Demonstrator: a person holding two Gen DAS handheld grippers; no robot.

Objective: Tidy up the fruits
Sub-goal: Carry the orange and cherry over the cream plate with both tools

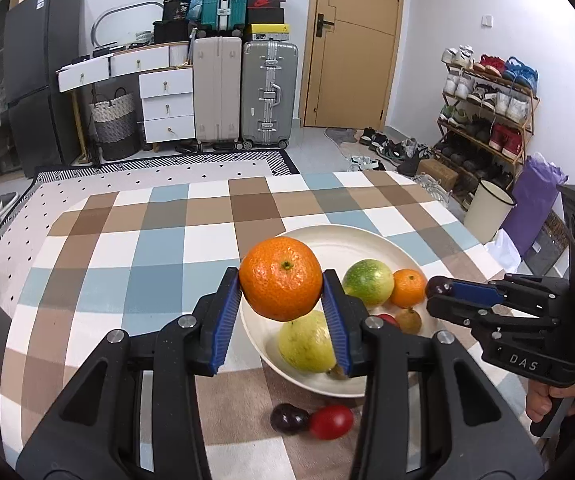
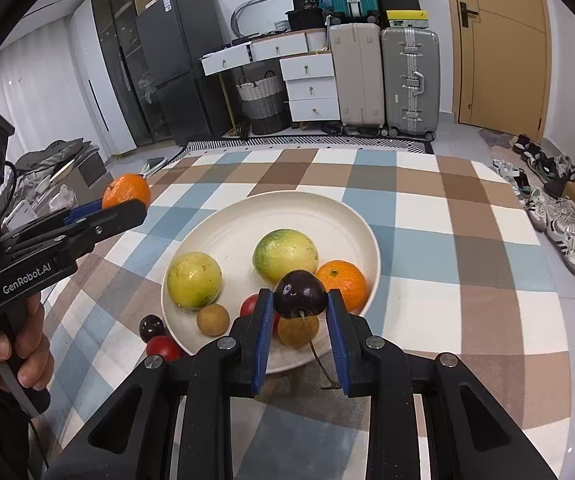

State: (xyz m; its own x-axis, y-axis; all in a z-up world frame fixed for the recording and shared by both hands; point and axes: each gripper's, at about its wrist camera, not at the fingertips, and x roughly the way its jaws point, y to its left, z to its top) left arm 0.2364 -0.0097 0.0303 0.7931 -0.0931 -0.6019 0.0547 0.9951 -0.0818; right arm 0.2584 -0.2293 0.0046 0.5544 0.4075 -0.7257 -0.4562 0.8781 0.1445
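My left gripper (image 1: 281,280) is shut on a large orange (image 1: 280,278) and holds it above the near-left rim of the white plate (image 1: 327,248). My right gripper (image 2: 300,300) is shut on a dark cherry (image 2: 299,294) with a hanging stem, above the plate's (image 2: 231,232) near edge. On the plate lie a yellow-green fruit (image 2: 194,279), a green-yellow fruit (image 2: 285,255), a small orange (image 2: 342,283), two brown longans (image 2: 212,320) and a red fruit (image 2: 250,305). A dark cherry (image 2: 151,327) and a red cherry tomato (image 2: 162,347) lie on the cloth beside the plate.
The plate stands on a checked tablecloth (image 2: 447,248). Beyond the table are suitcases (image 1: 269,94), white drawers (image 1: 165,104), a door (image 1: 351,40), a shoe rack (image 1: 487,112) and a white bin (image 1: 487,210) on the floor.
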